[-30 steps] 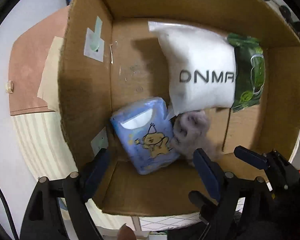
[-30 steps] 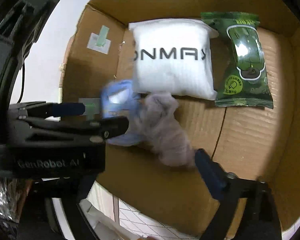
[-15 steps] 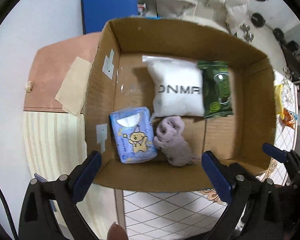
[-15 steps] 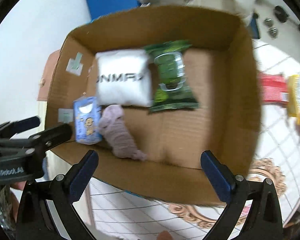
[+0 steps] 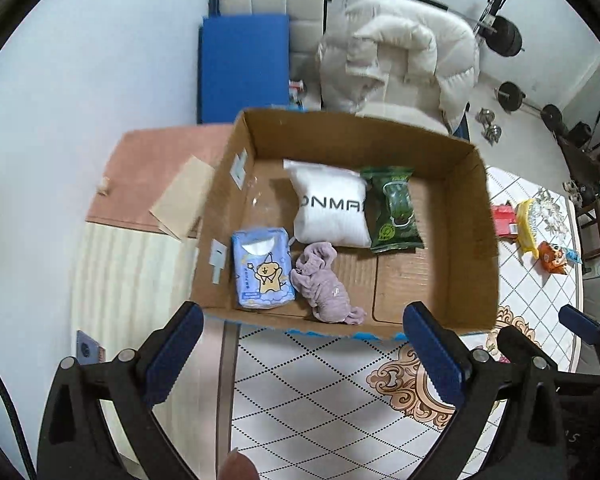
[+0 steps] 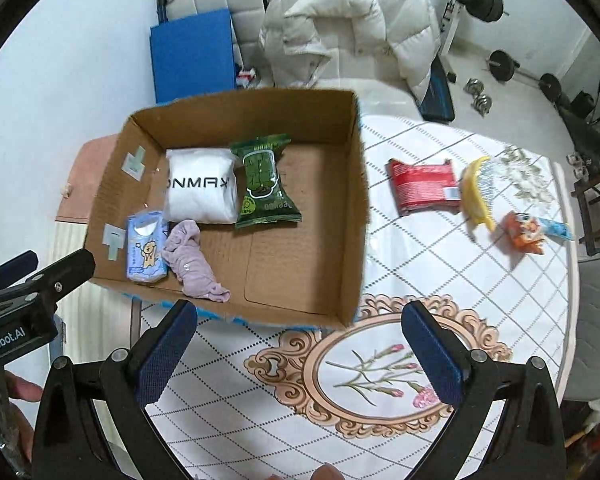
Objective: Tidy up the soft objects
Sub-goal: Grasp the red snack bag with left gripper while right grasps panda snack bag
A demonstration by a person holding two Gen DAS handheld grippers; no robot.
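Note:
An open cardboard box point(image 5: 466, 248) point(image 6: 354, 216) stands on the table. In it lie a white packet point(image 5: 331, 210) point(image 6: 201, 190), a green wipes pack point(image 5: 394, 210) point(image 6: 265, 182), a blue tissue pack point(image 5: 262, 268) point(image 6: 145, 250) and a crumpled lilac cloth point(image 5: 324, 284) point(image 6: 192, 260). My left gripper point(image 5: 300, 354) is open and empty, above and in front of the box. My right gripper point(image 6: 298, 356) is open and empty over the tablecloth before the box.
On the table right of the box lie a red packet point(image 6: 422, 186), a yellow brush point(image 6: 478, 190) and an orange packet point(image 6: 526, 232). A patterned tablecloth point(image 6: 380, 364) covers the table. A white jacket point(image 6: 348, 28) hangs on a chair behind. A pink cabinet top point(image 5: 156, 176) is left.
Both grippers have pulled up and back out of the box, open and empty. The lilac cloth stays lying in the box beside the blue tissue pack.

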